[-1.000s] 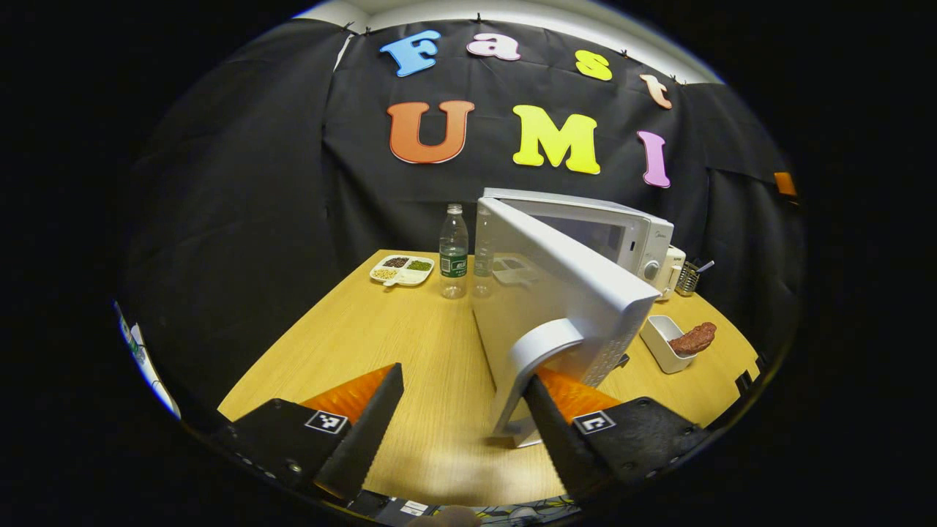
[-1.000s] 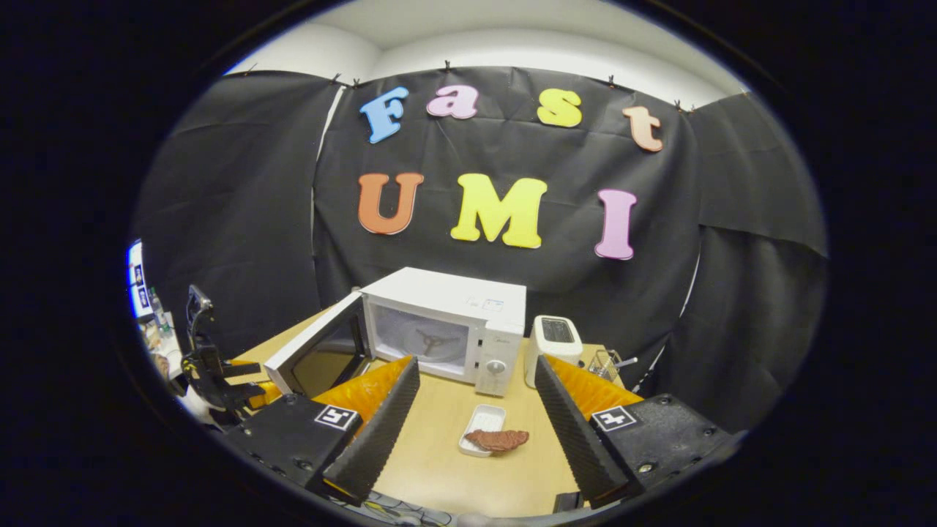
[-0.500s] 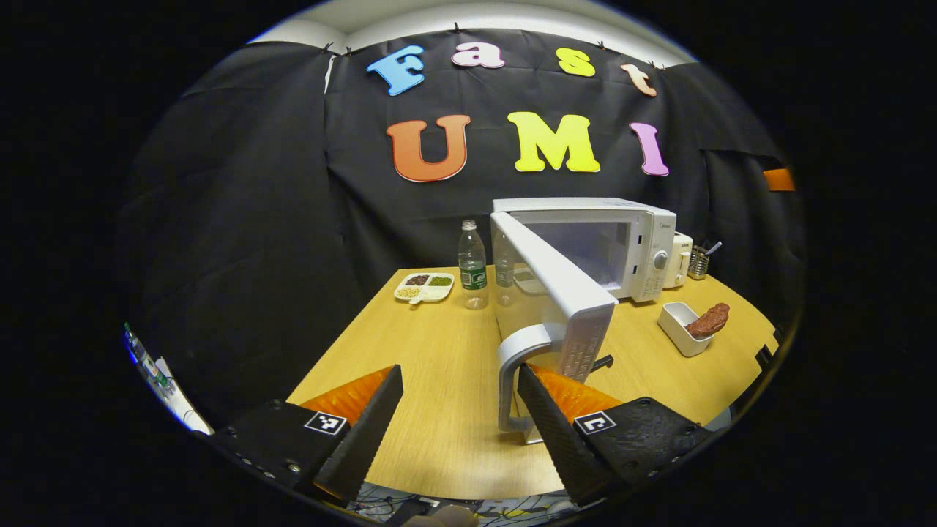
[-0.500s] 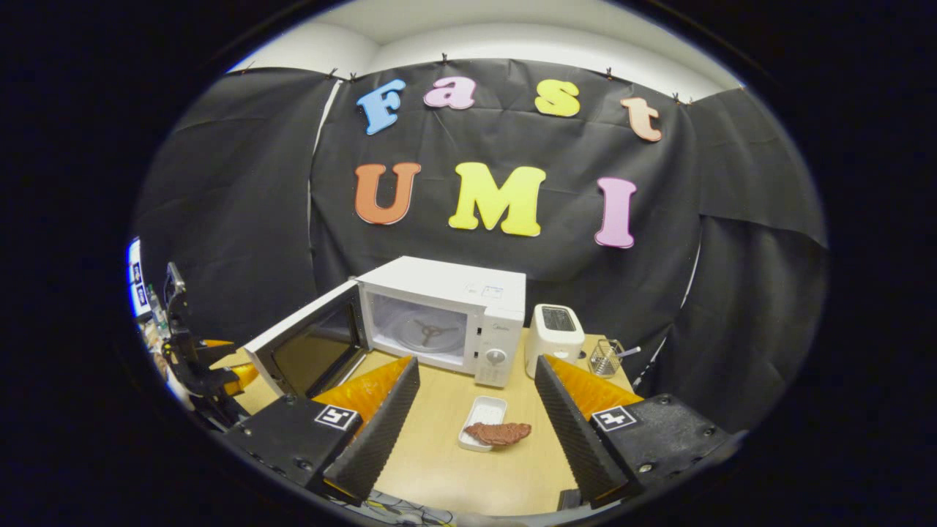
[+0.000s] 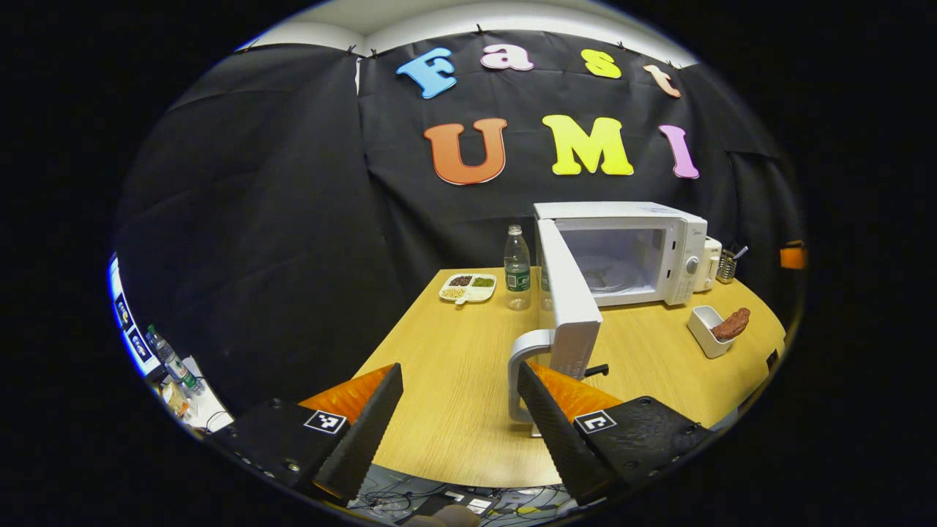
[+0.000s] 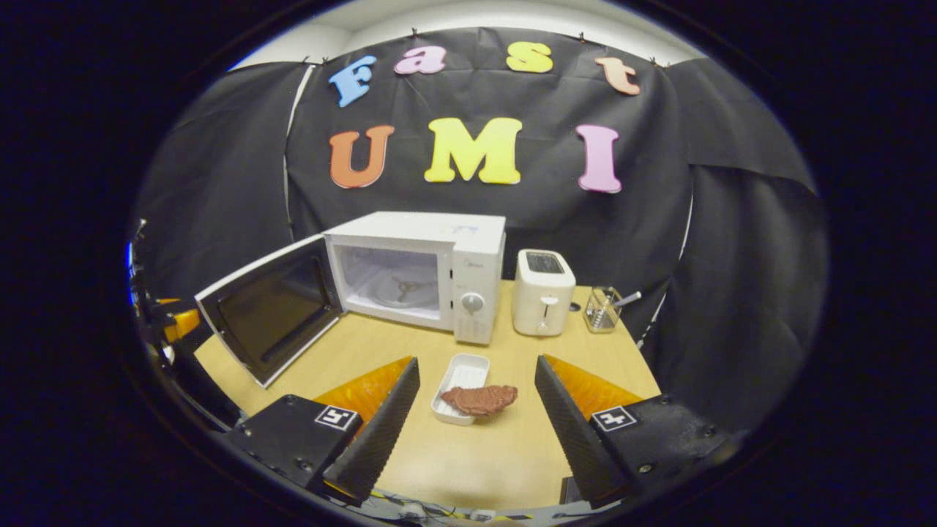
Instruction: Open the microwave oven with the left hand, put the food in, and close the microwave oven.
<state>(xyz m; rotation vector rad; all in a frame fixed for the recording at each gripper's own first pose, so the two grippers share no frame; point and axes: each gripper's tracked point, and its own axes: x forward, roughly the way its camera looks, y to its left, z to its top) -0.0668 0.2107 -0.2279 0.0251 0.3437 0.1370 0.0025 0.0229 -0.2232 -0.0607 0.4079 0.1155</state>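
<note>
Microwave (image 6: 428,274) door (image 6: 267,307) is swung wide open on the wooden table (image 6: 468,454), cavity exposed with the turntable ring visible inside. Food (image 6: 479,399), a brown meat-like piece, lies across the near rim of a small white tray (image 6: 461,377) on the table just in front of the microwave's control panel. Right gripper (image 6: 476,421) hovers above the table in front of the microwave, jaws spread wide, nothing between them, tray and food framed in the gap. Left gripper (image 5: 460,421) sits off the door's free edge, jaws also wide apart; its right finger is just beside the door handle (image 5: 523,366), contact unclear, not clamped. Left of the microwave: clear water bottle (image 5: 517,267) and a divided dish of beans (image 5: 468,287). Right of the microwave: white toaster (image 6: 542,291), then a wire holder (image 6: 602,311) with a utensil.
</note>
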